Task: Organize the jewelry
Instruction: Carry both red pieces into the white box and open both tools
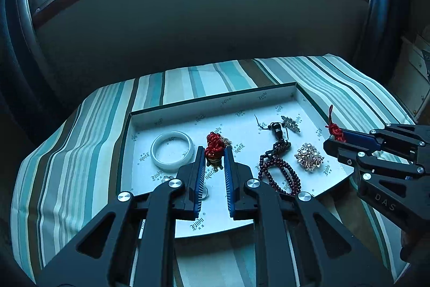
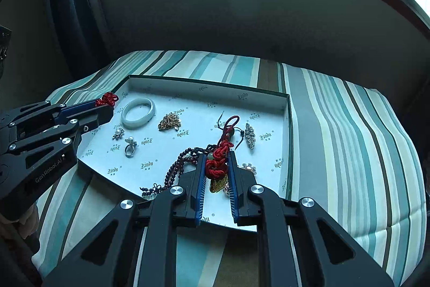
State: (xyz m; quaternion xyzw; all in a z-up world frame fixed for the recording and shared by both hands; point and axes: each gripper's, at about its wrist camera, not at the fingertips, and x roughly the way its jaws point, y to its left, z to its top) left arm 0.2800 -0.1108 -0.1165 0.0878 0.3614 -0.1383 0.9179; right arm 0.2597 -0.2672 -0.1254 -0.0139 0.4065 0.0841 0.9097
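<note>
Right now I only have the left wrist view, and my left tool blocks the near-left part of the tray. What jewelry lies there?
Observer: A silver ring with a pearl lies there on the floor of the tray.
Operator: Anything beside it?
Observer: A small pearl piece, apart from the ring, on the side toward the white bangle.
Operator: What hangs under the right tool's red knot?
Observer: At the right tool, below the red knot, an amber-coloured pendant shows between the fingers.
</note>
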